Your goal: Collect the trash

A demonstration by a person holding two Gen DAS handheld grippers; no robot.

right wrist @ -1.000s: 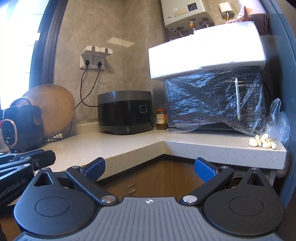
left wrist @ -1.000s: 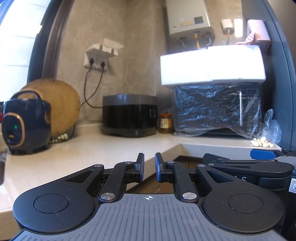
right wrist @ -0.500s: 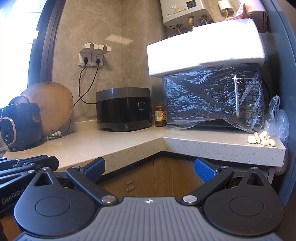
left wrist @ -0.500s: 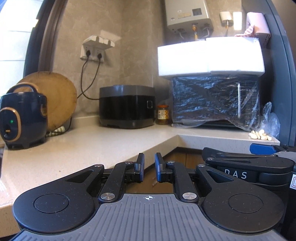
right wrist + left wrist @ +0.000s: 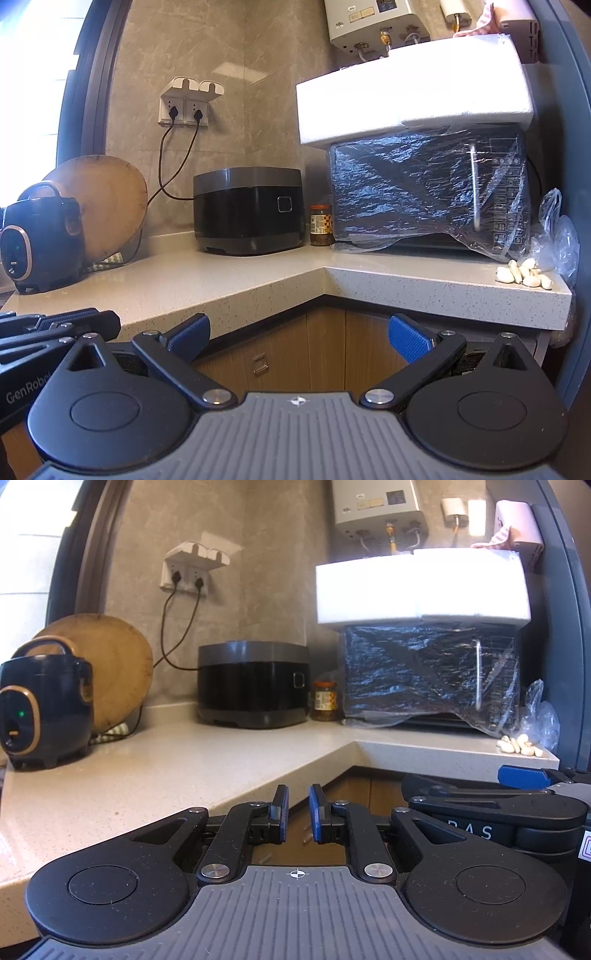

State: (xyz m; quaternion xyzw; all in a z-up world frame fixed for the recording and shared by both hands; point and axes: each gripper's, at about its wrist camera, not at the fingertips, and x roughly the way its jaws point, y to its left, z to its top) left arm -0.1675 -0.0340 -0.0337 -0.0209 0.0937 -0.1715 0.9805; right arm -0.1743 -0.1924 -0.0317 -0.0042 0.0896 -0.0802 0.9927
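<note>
Below the countertop [image 5: 258, 280] edge, right hand-held gripper [image 5: 299, 334] wide, empty.

The countertop [image 5: 229, 280] is showing a pale speckled stone finish, faintly glossy. A round wooden board [image 5: 107, 206] is looking matt and worn. The black cooker [image 5: 249, 210] is gleaming with glossy plastic sides under a matt grey lid. Crinkled clear plastic film [image 5: 424, 192] is shining over the oven, with rough white foam [image 5: 413, 103] lying on top.
</note>
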